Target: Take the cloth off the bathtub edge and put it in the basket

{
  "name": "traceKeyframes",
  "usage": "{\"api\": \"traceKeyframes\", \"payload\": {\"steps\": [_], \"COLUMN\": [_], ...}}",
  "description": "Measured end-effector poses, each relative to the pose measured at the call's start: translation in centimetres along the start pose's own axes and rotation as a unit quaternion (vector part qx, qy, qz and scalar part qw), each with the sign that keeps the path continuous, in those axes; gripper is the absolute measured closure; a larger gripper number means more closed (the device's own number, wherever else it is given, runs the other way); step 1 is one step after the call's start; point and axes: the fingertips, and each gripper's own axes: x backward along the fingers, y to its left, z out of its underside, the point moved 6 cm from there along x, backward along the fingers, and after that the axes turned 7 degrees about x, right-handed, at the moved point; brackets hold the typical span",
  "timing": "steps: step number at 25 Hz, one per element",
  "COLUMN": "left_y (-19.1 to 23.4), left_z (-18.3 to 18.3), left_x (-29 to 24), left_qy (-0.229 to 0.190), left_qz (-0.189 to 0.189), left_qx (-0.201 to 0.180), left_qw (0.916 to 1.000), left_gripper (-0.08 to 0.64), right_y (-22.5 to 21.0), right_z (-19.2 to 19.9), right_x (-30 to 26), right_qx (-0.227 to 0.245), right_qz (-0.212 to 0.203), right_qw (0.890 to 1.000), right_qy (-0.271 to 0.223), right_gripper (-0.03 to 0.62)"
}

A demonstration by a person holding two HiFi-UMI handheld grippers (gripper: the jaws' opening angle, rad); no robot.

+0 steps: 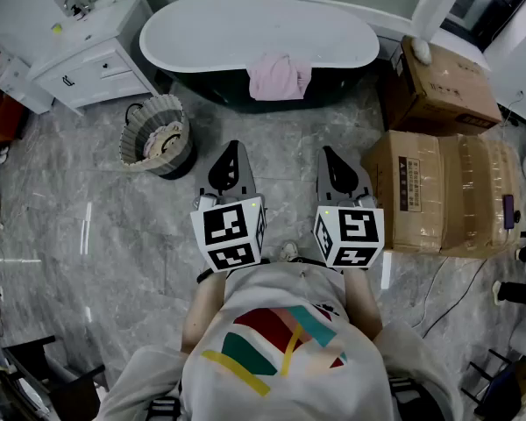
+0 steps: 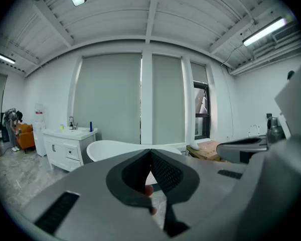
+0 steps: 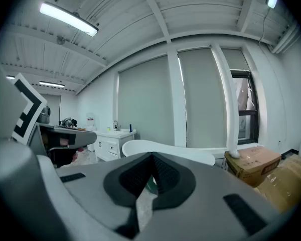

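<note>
Facing a white freestanding bathtub [image 1: 245, 33] across a grey marbled floor, a person stands well back from it, holding two grippers out in front. Cardboard boxes [image 1: 438, 191] crowd the right side, and a white cabinet [image 1: 92, 60] stands at far left. A woven basket [image 1: 138, 121] sits on the floor left of the tub. The pink cloth [image 1: 279, 75] hangs over the tub's near edge, well apart from both grippers. The left gripper [image 1: 231, 152] and the right gripper [image 1: 330, 156] each have their jaws closed together, with nothing between them.

Likely risks: the jaws must open before reaching the cloth, or they will only push it. A shallow pinch on one fold could let it slide into the tub or onto the floor. The basket looks light and seems to hold something already, so a trailing corner may hang over its rim or tip it.

One box side carries a dark printed panel, too small to read. The marker cubes show only black-and-white squares. The person's shirt has coloured stripes and no words.
</note>
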Motion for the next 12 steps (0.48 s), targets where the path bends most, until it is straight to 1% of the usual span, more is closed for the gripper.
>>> {"api": "traceKeyframes", "payload": {"steps": [5, 9, 12], "left_y": [-0.8, -0.8, -0.8], "left_z": [0.3, 0.4, 0.4], "left_x": [0.0, 0.2, 0.1], "left_qy": [-0.004, 0.002, 0.001], "left_qz": [0.003, 0.005, 0.005], "left_qx": [-0.013, -0.018, -0.020], "left_qw": [0.9999, 0.9998, 0.9998], "left_gripper": [0.541, 0.541, 0.541], "right_y": [-0.2, 0.5, 0.8], "right_z": [0.4, 0.5, 0.6], "right_x": [0.2, 0.2, 0.3], "right_qx": [-0.001, 0.024, 0.026], "right_qz": [-0.002, -0.003, -0.009], "right_qw": [1.000, 1.000, 1.000], "right_qy": [0.000, 0.006, 0.006], "right_gripper": [0.581, 0.581, 0.581]}}
